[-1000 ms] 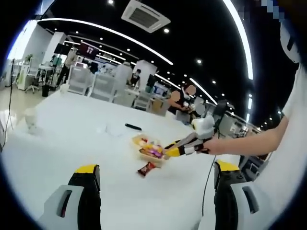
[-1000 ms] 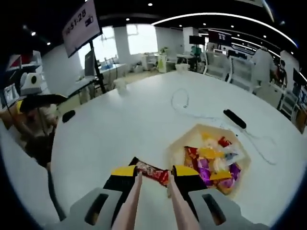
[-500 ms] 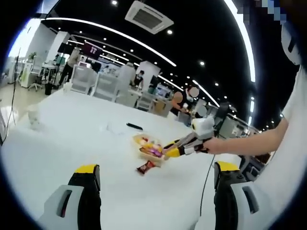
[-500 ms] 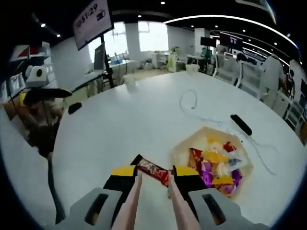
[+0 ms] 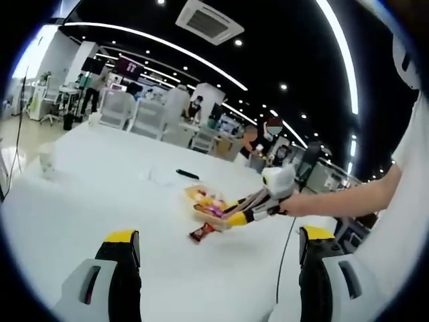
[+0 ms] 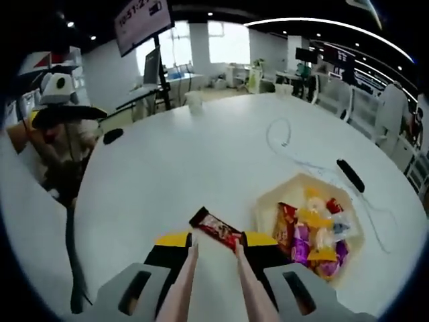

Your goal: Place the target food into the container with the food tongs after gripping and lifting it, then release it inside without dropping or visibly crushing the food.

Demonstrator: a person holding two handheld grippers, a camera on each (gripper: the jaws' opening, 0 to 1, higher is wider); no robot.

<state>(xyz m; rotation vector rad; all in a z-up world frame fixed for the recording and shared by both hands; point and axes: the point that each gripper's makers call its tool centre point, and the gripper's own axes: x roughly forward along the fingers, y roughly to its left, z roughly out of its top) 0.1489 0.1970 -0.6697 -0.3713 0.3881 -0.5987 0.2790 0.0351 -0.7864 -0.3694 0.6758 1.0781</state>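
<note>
Your right gripper (image 6: pixel 214 245) carries the tongs (image 6: pixel 213 282), their tips parted around the red snack bar (image 6: pixel 216 229) lying on the table (image 6: pixel 167 168) beside the container (image 6: pixel 315 231). Close gently across its width, then lift. The left gripper (image 5: pixel 214 248) stands open, idle.

**Two cameras, one table**

The left gripper view sits low and back, looking across the white table (image 5: pixel 80 201) — the right gripper (image 5: pixel 231 219) reaches in from the right. The right gripper view looks steeply down, close above the container (image 6: pixel 315 231) and red snack bar (image 6: pixel 216 228), both shared.
</note>
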